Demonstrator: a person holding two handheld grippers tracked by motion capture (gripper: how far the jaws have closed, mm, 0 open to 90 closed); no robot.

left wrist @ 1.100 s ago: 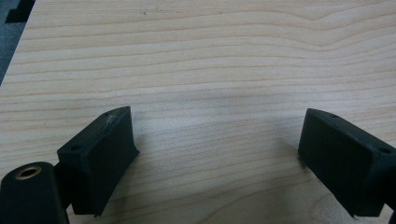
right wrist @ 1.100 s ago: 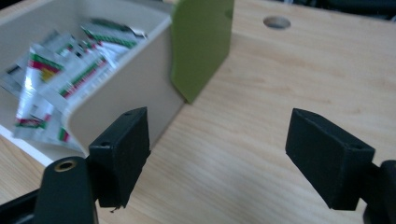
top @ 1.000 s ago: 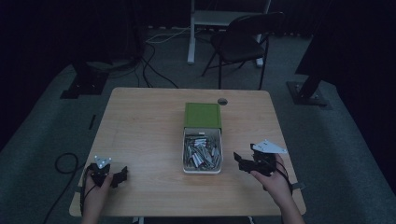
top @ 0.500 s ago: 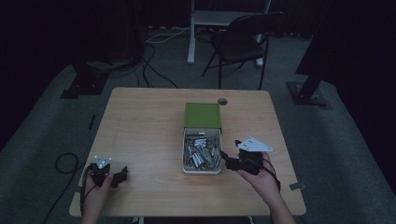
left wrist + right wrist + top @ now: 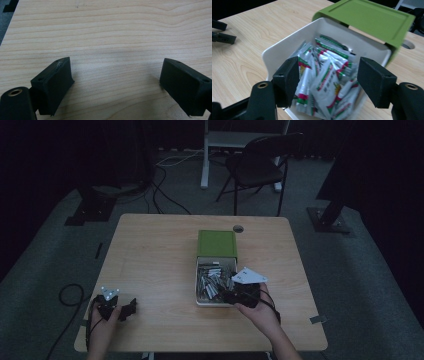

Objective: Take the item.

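Our left gripper [image 5: 118, 307] is sitting at the lower left of the high view, jaws apart with only bare table [image 5: 160, 250] between them. In the middle, the white box [image 5: 200, 285] is lying open, full of little packets [image 5: 329, 75], its green lid [image 5: 216, 243] pushed up. Our right gripper [image 5: 231, 296] is reaching over the box's near right corner. Its jaws have just been closing a little, but they are gripping nothing yet. We should be going down slowly, pinching just one packet.

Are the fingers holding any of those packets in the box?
No. The right gripper is open above the packets; the left gripper is open over bare table.
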